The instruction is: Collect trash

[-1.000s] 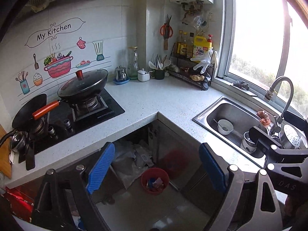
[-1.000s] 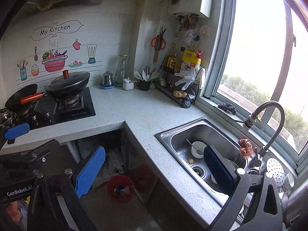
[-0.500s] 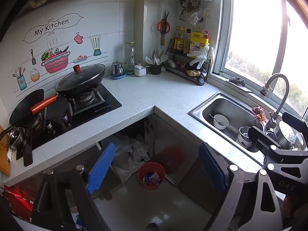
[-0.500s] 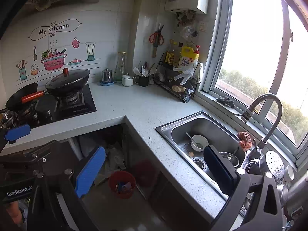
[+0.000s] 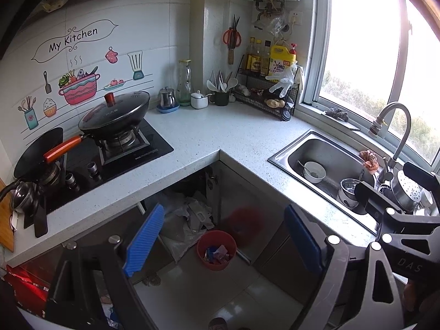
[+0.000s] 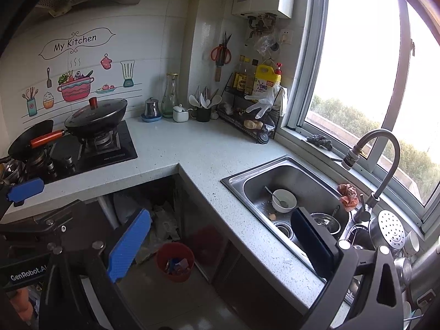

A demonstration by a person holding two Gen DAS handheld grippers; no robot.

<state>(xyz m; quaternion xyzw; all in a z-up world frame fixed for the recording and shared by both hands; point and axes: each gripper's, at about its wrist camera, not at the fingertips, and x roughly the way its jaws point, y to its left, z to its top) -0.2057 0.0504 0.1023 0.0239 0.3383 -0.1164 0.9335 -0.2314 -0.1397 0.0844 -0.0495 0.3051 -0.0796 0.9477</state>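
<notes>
Kitchen corner, pale table (image 5: 209, 137) bare of litter. Little changed over the last second: both views tipped slightly further down. Red bin (image 5: 216, 250) of scraps on the floor between left gripper (image 5: 222, 236)'s wide, empty jaws. Right gripper (image 6: 217, 244) likewise wide, empty.

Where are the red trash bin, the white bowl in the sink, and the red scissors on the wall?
red trash bin (image 5: 217, 265), left wrist view, front of its outer wall.
white bowl (image 6: 284, 199), right wrist view, inside of the bowl.
red scissors (image 5: 232, 36), left wrist view, its handles.
</notes>
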